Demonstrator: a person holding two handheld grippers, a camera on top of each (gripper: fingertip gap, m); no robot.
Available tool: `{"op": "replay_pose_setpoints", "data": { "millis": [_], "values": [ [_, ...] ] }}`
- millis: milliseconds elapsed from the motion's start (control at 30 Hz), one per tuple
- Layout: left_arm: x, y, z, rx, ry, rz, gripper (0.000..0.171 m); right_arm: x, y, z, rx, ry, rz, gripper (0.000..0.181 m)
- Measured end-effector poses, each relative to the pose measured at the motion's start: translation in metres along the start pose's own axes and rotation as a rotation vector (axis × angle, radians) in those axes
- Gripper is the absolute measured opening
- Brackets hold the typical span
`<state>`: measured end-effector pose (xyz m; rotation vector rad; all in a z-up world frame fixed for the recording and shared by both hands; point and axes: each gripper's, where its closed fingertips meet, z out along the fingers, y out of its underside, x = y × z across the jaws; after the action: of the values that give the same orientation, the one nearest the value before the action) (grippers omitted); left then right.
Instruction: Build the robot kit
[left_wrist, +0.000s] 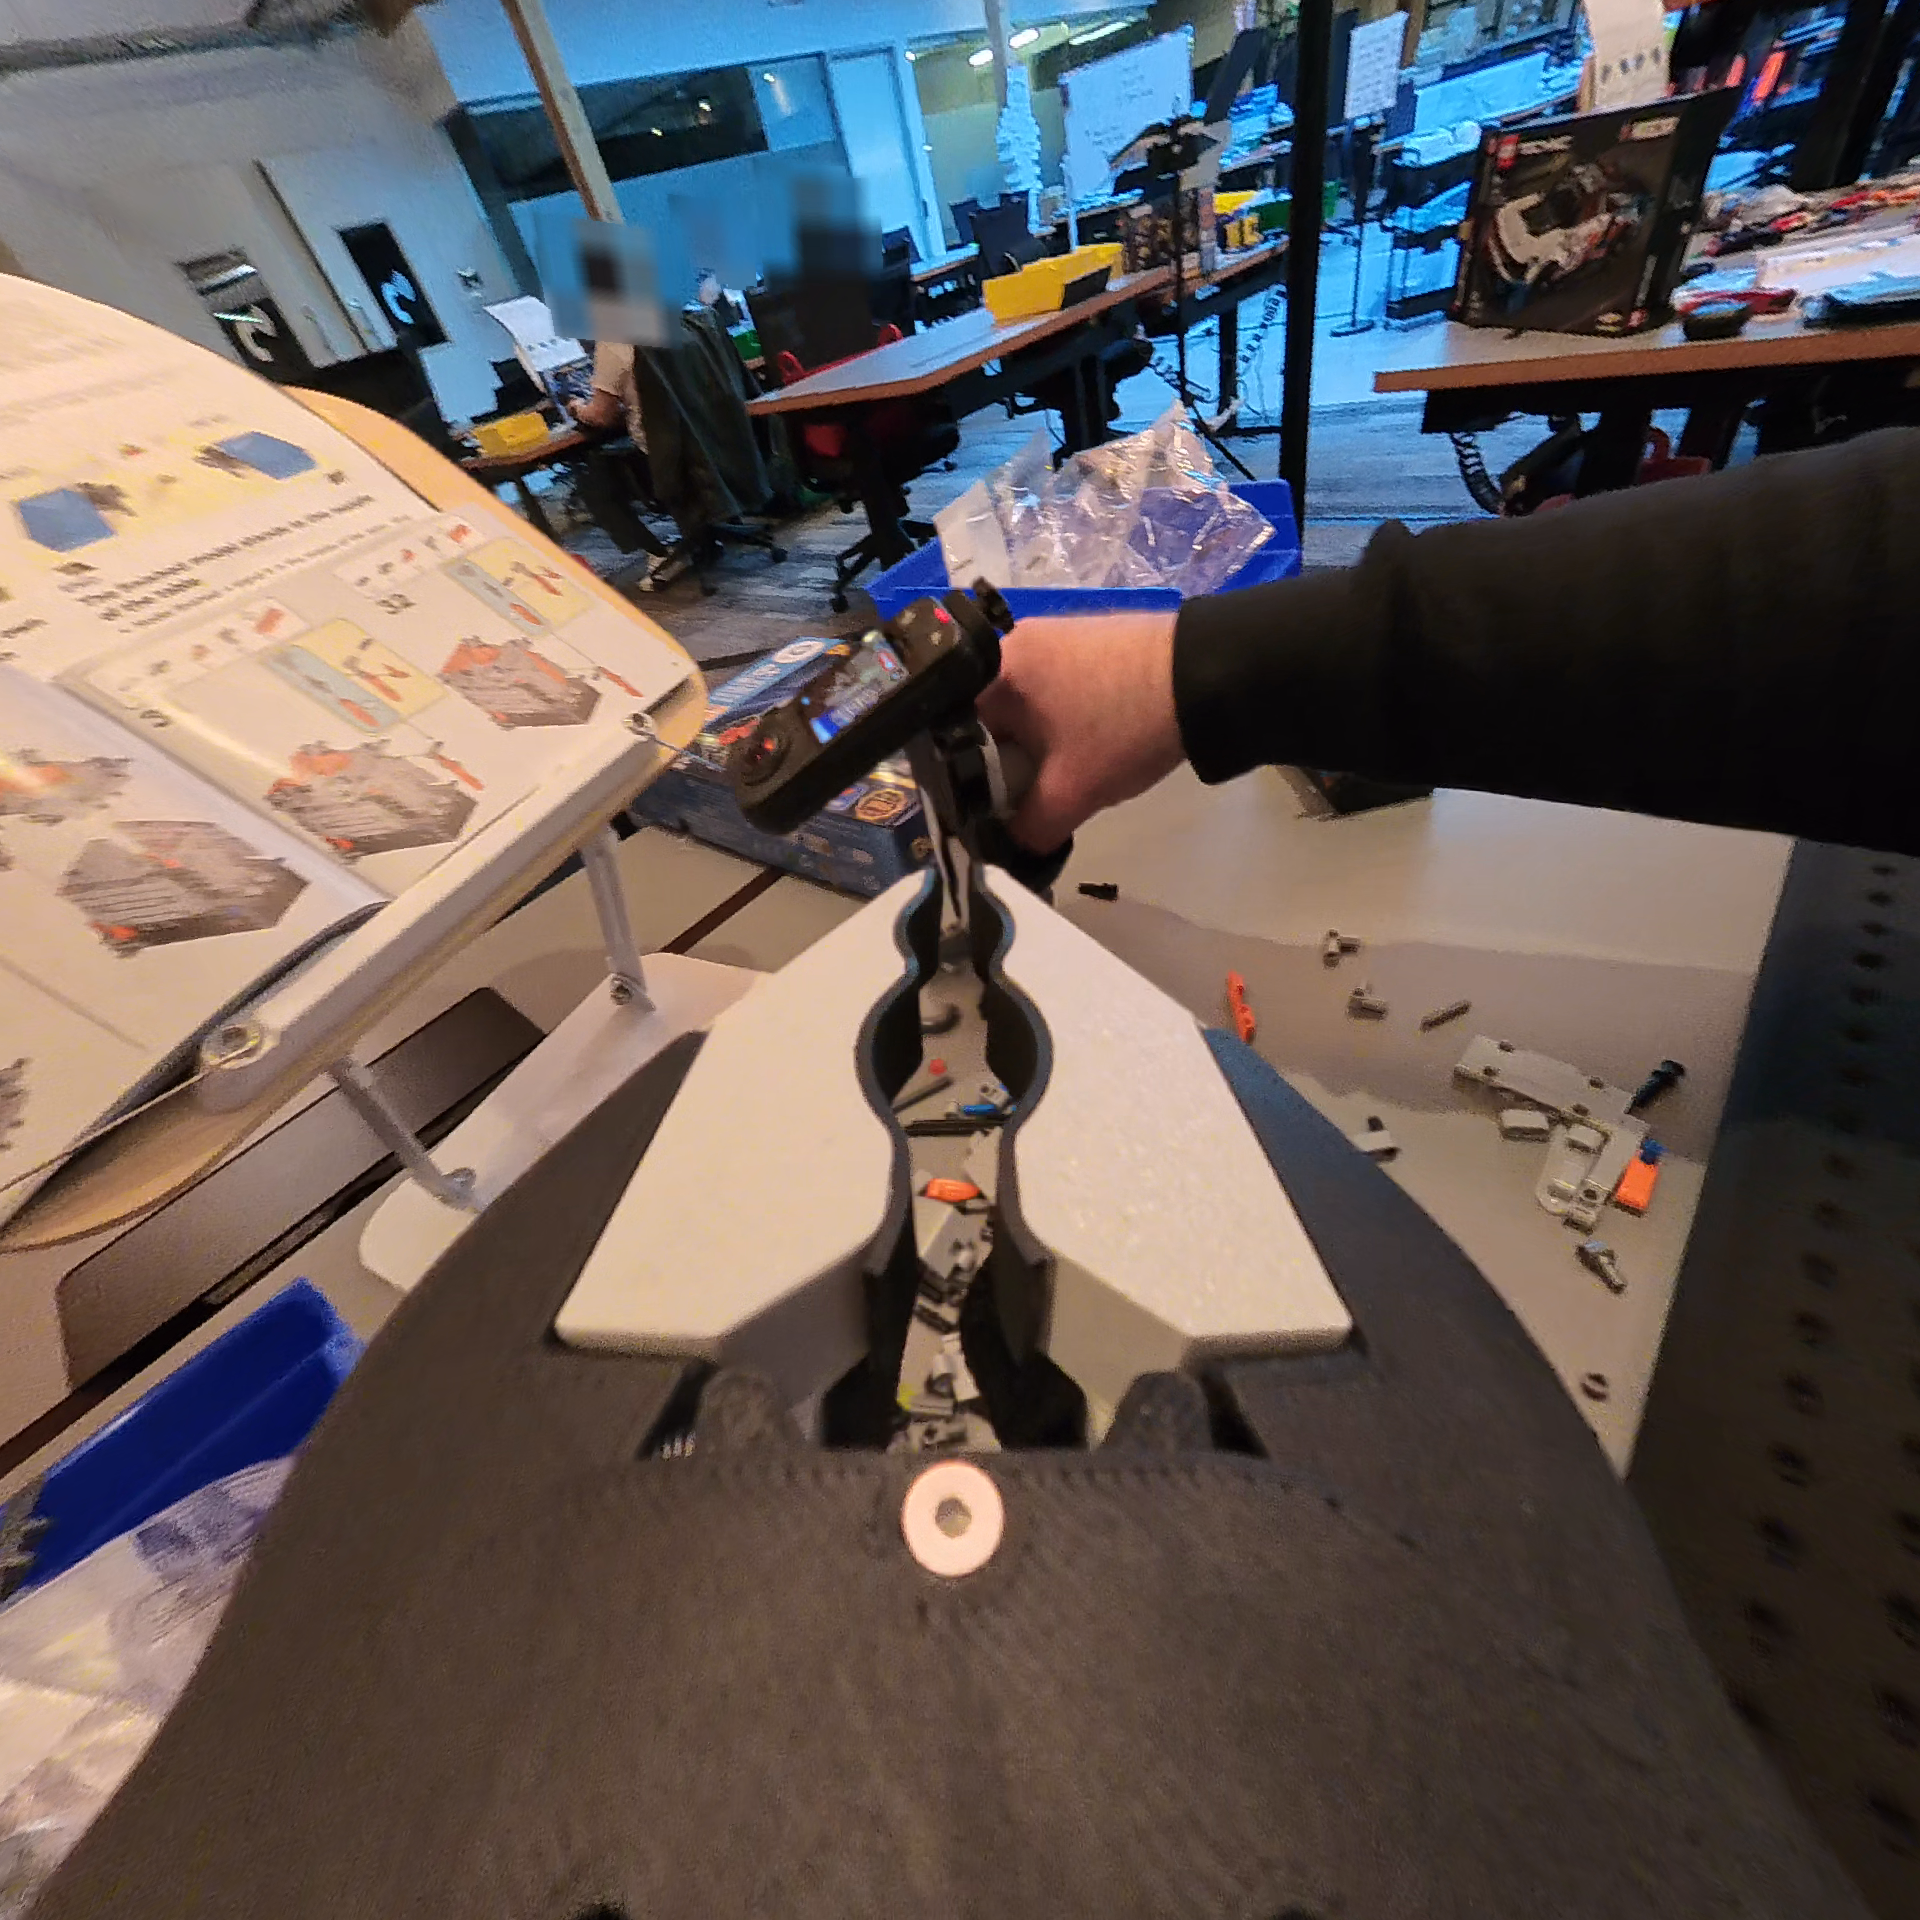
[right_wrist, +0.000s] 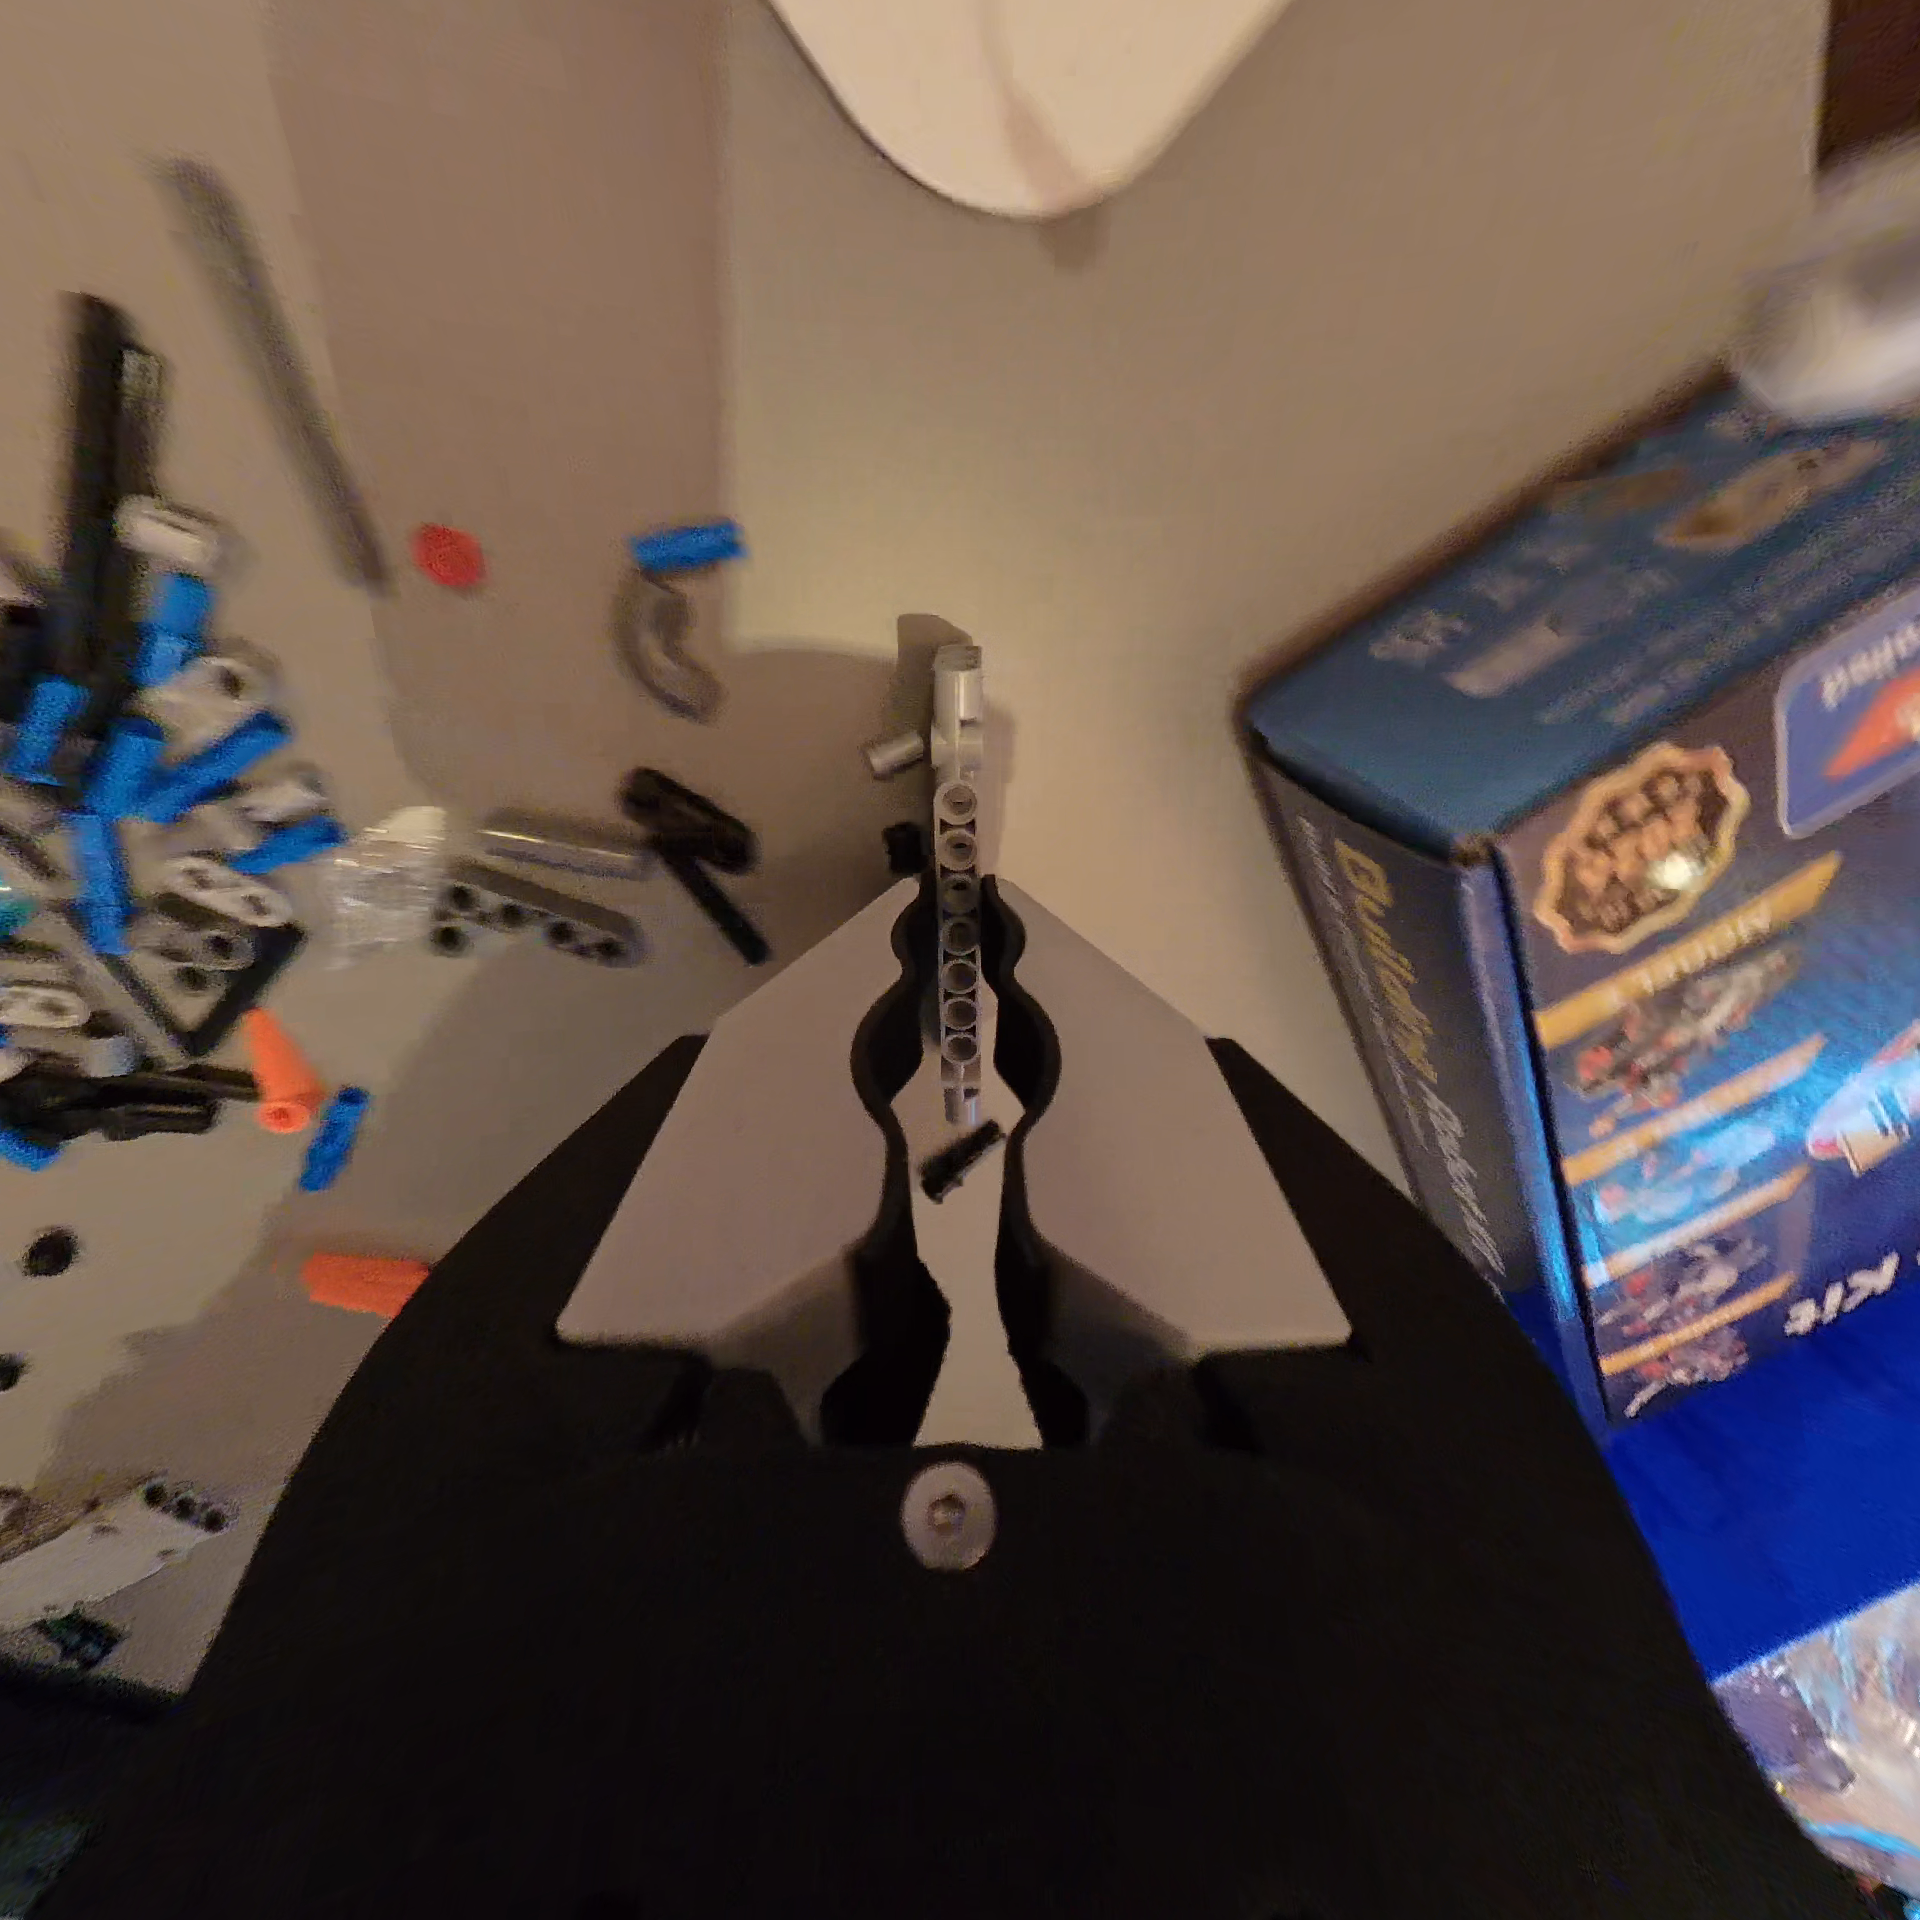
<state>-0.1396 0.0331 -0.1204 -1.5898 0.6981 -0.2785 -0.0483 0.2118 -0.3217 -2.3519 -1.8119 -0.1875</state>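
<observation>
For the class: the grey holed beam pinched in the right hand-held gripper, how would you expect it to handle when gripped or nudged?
The grey holed beam looks like rigid plastic, so probably stiff, not floppy. It is thin and full of holes, so likely light. Only its lower part sits in the right hand-held gripper, so a sideways nudge might pivot it.

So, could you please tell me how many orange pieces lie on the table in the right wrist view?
2: a tapered orange piece beside the parts pile on the left, and a second orange piece nearer the camera. The pile may hide others.
</observation>
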Motion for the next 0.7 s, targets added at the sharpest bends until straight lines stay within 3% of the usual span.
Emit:
{"op": "replay_pose_setpoints", "data": {
  "millis": [433,700],
  "values": [
    [-0.050,-0.005,-0.039,0.054,-0.168,-0.054,0.001,-0.075,-0.058,-0.013,0.064,-0.057,-0.232,0.005],
    [-0.073,0.001,-0.056,0.074,-0.221,-0.118,0.001,-0.078,-0.095,-0.013,0.094,-0.053,-0.244,0.005]
  ]
}}
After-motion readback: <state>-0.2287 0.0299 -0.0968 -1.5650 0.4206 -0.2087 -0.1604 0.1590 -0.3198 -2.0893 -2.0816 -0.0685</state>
